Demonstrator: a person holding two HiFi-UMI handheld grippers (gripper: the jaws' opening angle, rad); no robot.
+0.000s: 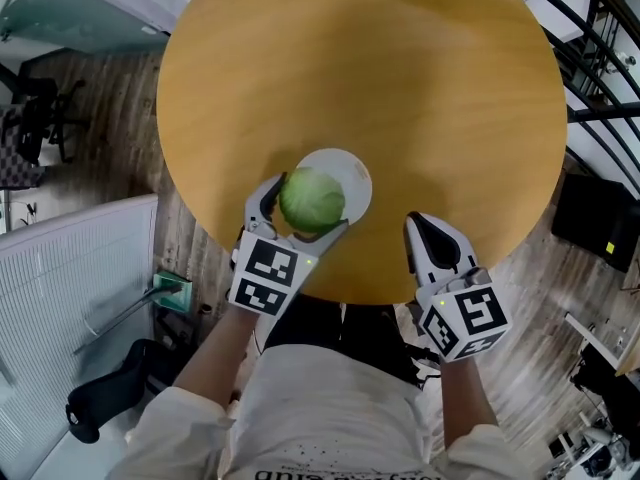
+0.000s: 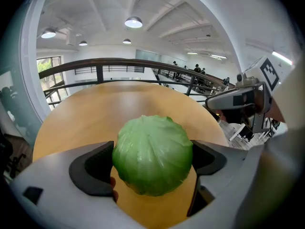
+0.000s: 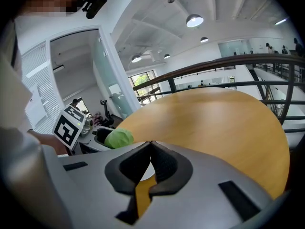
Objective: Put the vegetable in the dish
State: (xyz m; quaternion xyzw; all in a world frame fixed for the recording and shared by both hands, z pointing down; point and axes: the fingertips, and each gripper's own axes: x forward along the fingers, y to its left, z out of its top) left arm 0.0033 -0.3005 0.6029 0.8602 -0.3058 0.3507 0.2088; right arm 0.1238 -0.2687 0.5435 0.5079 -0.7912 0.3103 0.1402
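- Wood-plank flooring surrounds a round, honey-coloured wooden counter (image 1: 400, 88), seen from steeply above; a dark railing curves past its far side.
- A small white dish (image 1: 352, 178) sits on the counter towards the near edge, a little left of centre.
- The vegetable, a round pale-green cabbage (image 1: 312, 199), covers the near-left part of the dish in the head view. Whether it touches the dish cannot be told.
- The left tool (image 2: 152, 159) is clamped on the cabbage, one dark pad pressing each side of it, with bare wood showing beneath in the left gripper view.
- The right tool (image 3: 151, 144) has its jaws closed together with nothing between them. It is at the counter's near edge, to the right of the dish and apart from it.
- The person's forearms and light-coloured top fill the bottom of the head view.
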